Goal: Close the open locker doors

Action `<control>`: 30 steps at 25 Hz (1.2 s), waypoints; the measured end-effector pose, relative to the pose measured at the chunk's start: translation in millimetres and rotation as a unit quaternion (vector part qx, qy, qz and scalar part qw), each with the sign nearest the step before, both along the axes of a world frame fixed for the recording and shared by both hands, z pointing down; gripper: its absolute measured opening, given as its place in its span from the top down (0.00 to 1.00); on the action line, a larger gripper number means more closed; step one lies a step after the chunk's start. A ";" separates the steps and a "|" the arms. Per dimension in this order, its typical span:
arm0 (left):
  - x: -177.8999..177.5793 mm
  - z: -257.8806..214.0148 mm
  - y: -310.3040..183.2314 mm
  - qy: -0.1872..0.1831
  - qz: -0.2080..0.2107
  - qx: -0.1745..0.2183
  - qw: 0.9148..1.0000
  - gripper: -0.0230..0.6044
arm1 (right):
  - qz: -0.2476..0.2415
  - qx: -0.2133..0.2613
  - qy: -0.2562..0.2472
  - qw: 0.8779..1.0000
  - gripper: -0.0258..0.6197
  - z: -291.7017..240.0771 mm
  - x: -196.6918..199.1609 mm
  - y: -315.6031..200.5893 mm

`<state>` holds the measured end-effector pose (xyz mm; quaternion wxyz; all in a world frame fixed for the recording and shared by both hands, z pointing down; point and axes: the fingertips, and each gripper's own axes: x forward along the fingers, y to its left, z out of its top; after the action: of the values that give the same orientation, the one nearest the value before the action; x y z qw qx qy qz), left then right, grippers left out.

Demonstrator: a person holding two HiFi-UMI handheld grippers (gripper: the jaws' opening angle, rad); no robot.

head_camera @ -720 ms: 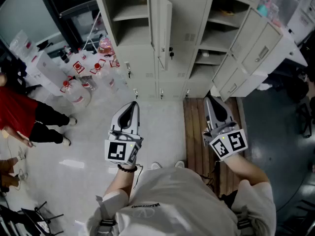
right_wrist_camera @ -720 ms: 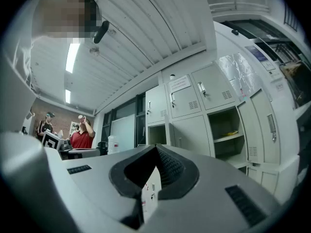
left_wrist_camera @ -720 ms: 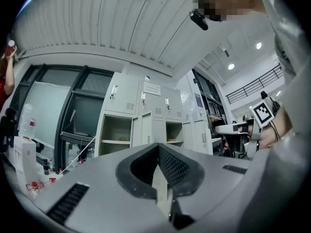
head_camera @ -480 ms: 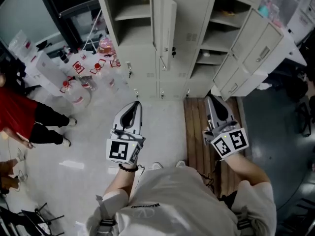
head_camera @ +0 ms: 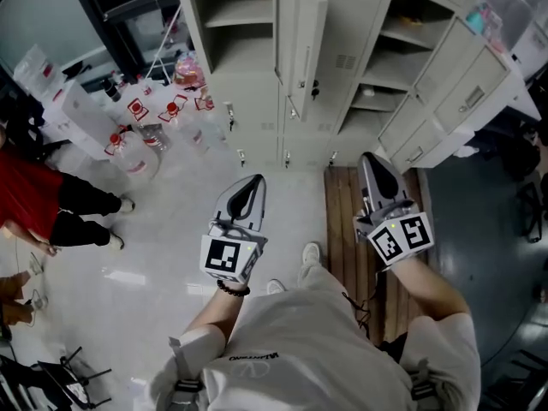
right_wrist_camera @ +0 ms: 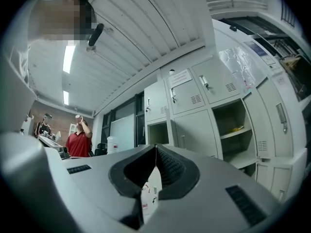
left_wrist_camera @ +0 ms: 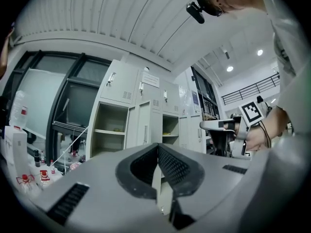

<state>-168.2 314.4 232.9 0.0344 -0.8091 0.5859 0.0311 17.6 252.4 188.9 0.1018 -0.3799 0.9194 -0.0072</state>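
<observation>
The left gripper (head_camera: 250, 185) and right gripper (head_camera: 372, 163) hover before the lockers (head_camera: 253, 101) with open doors (head_camera: 301, 45), fingers closed on nothing.

Bottles (head_camera: 130, 156) stand on the floor (head_camera: 167, 229) left of the lockers (head_camera: 257, 114).

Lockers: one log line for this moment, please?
left gripper shut, empty | right gripper shut, empty | locker door open, untouched

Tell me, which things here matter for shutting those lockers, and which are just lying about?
For the job: pale grey metal locker bank; its open middle door; open right-hand doors; left tool and right tool, both shut, empty.
Lying about: clear plastic water jugs with red labels; person in red top.
</observation>
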 end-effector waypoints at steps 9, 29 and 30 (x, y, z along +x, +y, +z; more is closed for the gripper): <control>18.9 13.8 -80.6 -0.003 -0.016 -0.010 1.000 0.96 | -0.049 -0.007 0.003 0.999 0.94 13.4 -18.9 -78.9; 61.9 49.1 -234.5 -0.020 -0.093 -0.058 0.994 0.91 | -0.148 -0.033 -0.009 0.988 0.94 34.4 -22.0 -227.2; 62.4 51.6 -237.5 -0.022 -0.096 -0.062 0.993 0.90 | -0.152 -0.033 -0.008 0.988 0.94 35.4 -23.4 -228.4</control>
<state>-105.7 76.9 284.5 -0.0002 -0.7504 0.6605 -0.0260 -5.8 24.1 224.3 0.0943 -0.2384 0.9649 -0.0561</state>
